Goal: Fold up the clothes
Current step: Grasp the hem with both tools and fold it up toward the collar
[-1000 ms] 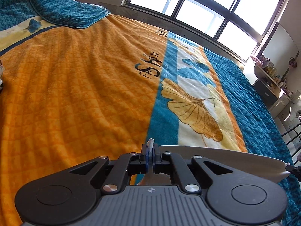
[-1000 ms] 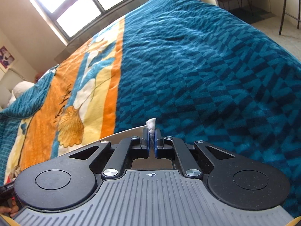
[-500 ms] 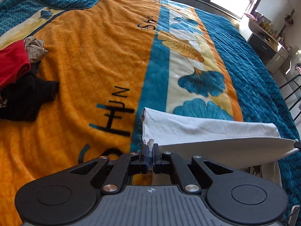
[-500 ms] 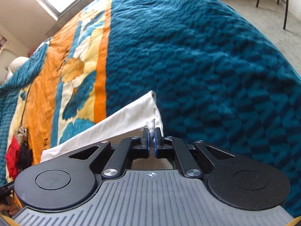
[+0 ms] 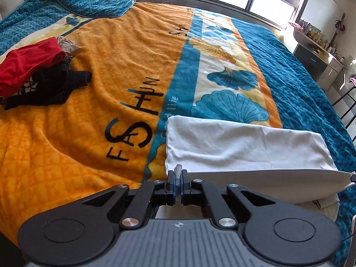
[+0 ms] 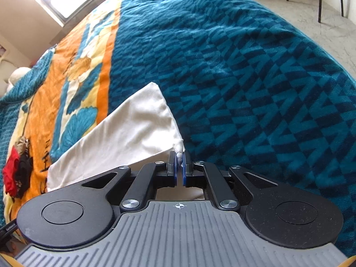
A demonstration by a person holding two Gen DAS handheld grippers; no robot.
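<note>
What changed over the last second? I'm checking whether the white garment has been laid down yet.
The white garment has been lowered: earlier only its held edge showed, now its far part lies spread on the blanket. Left gripper and right gripper stay shut on its corners.

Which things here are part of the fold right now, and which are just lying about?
In the job:
white cloth
left gripper, shut on it
right gripper, shut on it

Lying about:
red garment
black garment
tan garment
blanket
</note>
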